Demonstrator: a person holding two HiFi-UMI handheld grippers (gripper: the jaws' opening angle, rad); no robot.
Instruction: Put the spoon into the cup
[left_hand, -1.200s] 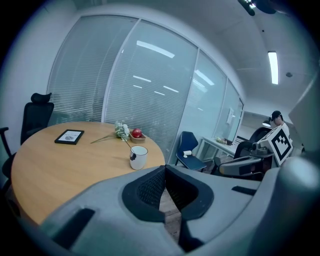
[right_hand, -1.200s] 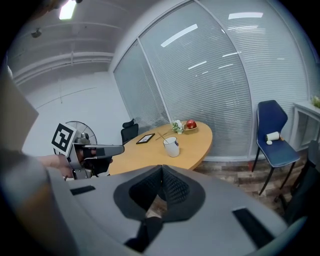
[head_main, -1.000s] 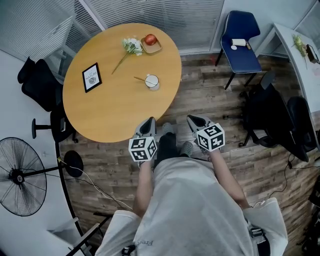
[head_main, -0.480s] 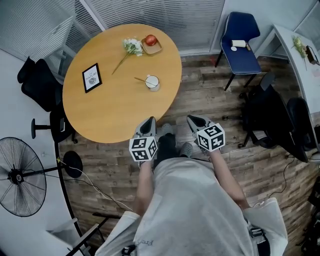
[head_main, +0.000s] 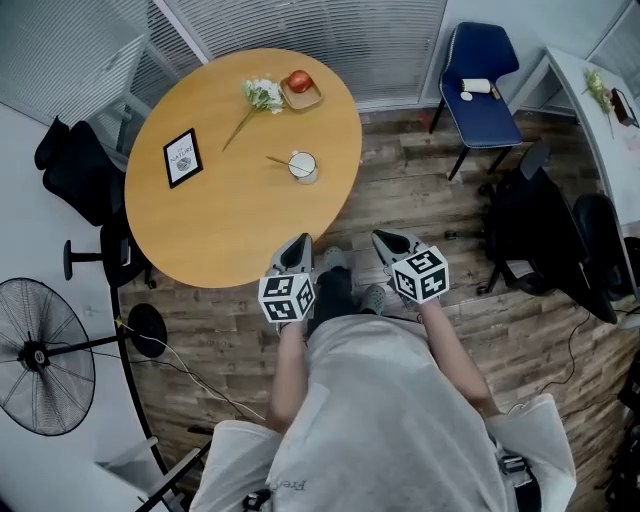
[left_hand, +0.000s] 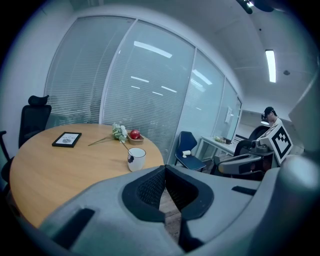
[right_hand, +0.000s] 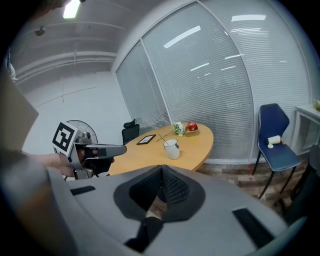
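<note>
A white cup (head_main: 304, 166) stands on the round wooden table (head_main: 230, 230), and the spoon (head_main: 279, 160) leans inside it with its handle sticking out to the left. The left gripper view shows the cup (left_hand: 135, 159) with the spoon (left_hand: 123, 145) in it, and the right gripper view shows the same cup (right_hand: 172, 149). My left gripper (head_main: 298, 244) hangs shut at the table's near edge with nothing in it. My right gripper (head_main: 388, 240) is shut and empty over the floor, right of the table. Both are well short of the cup.
On the table lie a framed picture (head_main: 183, 155), a flower stem (head_main: 255, 100) and a small tray with a red apple (head_main: 301, 82). A blue chair (head_main: 482, 80) stands at the right, black office chairs (head_main: 75, 165) at the left, a fan (head_main: 40, 360) lower left.
</note>
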